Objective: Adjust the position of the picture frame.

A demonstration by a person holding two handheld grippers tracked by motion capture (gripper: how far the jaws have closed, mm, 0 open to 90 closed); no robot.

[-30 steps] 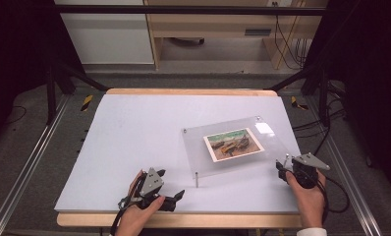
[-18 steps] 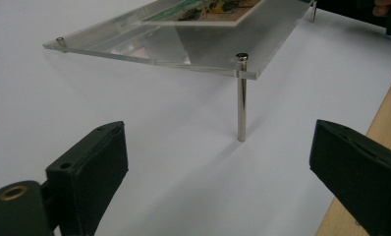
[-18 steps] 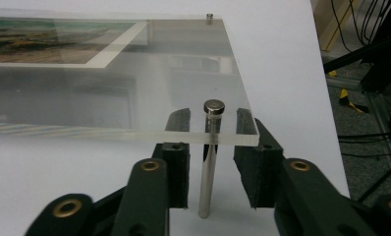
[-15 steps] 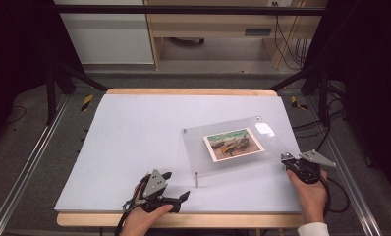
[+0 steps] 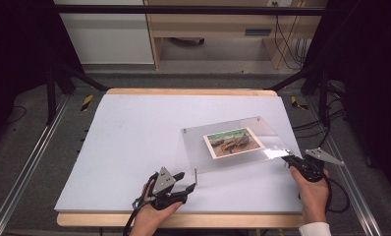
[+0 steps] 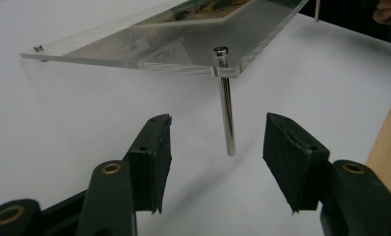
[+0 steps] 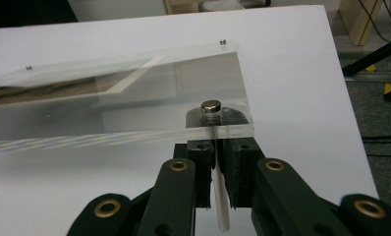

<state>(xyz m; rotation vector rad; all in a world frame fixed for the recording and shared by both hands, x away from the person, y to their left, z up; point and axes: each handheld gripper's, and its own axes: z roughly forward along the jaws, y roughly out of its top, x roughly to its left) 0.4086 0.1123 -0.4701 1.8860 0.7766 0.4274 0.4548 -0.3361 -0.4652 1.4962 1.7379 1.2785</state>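
Two tongs work the clear acrylic photo frame (image 5: pixel 233 145) on the white table (image 5: pixel 134 147). Right tongs (image 7: pixel 216 172) pinch its corner leg pin (image 7: pixel 222 206); left tongs (image 6: pixel 215 147), just been closing, straddle the near-corner pin (image 6: pixel 226 113) untouched. Bare tabletop lies leftward.

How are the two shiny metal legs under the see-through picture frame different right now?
The near-left leg hangs free between the left gripper's jaws, which have just been closing but do not touch it. The near-right leg is pinched tight by the right gripper. The left leg's whole length shows; the right one's is partly hidden by the jaws. Both are slim pins screwed through corners of the acrylic frame.
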